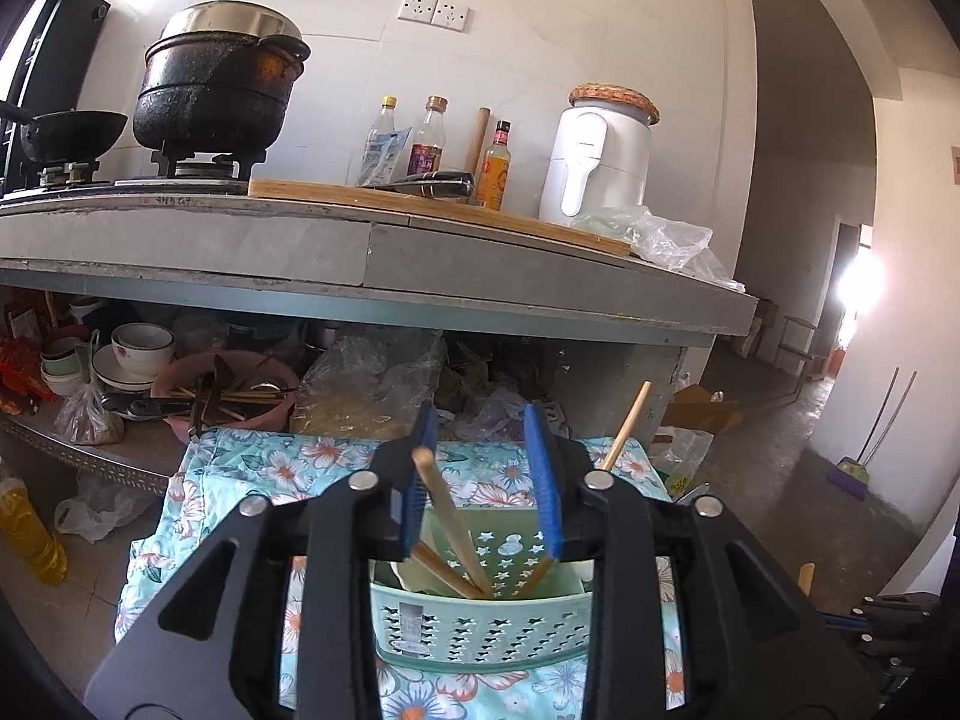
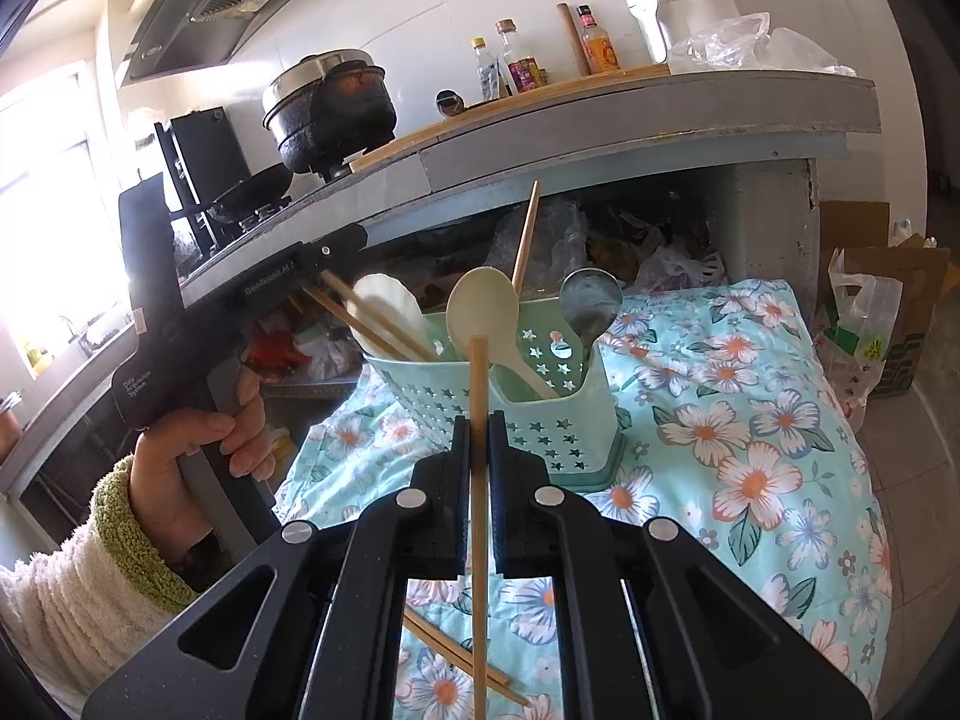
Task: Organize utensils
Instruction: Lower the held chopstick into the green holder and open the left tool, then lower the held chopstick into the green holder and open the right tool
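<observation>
A mint-green perforated utensil basket (image 1: 480, 624) stands on a floral cloth (image 2: 750, 420). My left gripper (image 1: 480, 420) hovers over it, open, its blue pads (image 1: 543, 468) apart. A wooden chopstick (image 1: 447, 510) stands in the basket between the pads, leaning by the left one. Another chopstick (image 1: 627, 426) sticks up at the right. In the right wrist view the basket (image 2: 540, 420) holds a white paddle (image 2: 384, 306), a cream spoon (image 2: 483, 306), a metal spoon (image 2: 591, 300) and chopsticks. My right gripper (image 2: 479, 426) is shut on an upright chopstick (image 2: 478, 372) in front of the basket.
A grey kitchen counter (image 1: 480, 258) overhangs behind, carrying pots, bottles and a white appliance. The shelf below holds bowls, a pink basin (image 1: 222, 396) and plastic bags. Loose chopsticks (image 2: 456, 654) lie on the cloth. A hand (image 2: 180, 468) grips the left handle. Boxes and bags stand on the floor at right.
</observation>
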The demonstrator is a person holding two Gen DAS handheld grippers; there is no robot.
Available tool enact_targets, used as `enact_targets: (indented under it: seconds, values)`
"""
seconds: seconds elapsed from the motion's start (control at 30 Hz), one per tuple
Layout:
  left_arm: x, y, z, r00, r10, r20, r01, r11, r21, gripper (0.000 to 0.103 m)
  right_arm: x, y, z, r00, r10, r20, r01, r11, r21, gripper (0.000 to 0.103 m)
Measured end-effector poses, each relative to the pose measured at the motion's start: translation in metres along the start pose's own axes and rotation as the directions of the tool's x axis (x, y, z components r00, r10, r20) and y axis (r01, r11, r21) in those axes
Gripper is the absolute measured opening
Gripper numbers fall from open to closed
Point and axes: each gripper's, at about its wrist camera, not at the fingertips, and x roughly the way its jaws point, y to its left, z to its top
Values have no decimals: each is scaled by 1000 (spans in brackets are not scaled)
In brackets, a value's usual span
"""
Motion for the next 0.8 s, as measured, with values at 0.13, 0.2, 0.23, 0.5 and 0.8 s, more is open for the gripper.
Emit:
enact_targets:
  seconds: [0.13,0.2,0.23,0.5,0.8]
  values:
    - [-13,-2,4,1000,4,21,-4,1000,-6,53,-1,0,1,1000,0,1,0,1000,1,6]
    - [-20,0,7,1000,6,29,-5,1000,-22,59,-1,0,2,1000,1,3,-1,1000,0,6]
    - [-25,2,9,999,5,34,-4,999,-33,63,-2,1,2,1000,1,4,-1,1000,-1,6]
    - [-68,16,12,998,-10,65,16,996,-92,84,-4,6,14,999,13,31,-12,1000,-21,6]
    - [-89,48,-33,996,40,-79,-51,988,-145,89,-12,22,64,986,92,136,-81,993,-88,6]
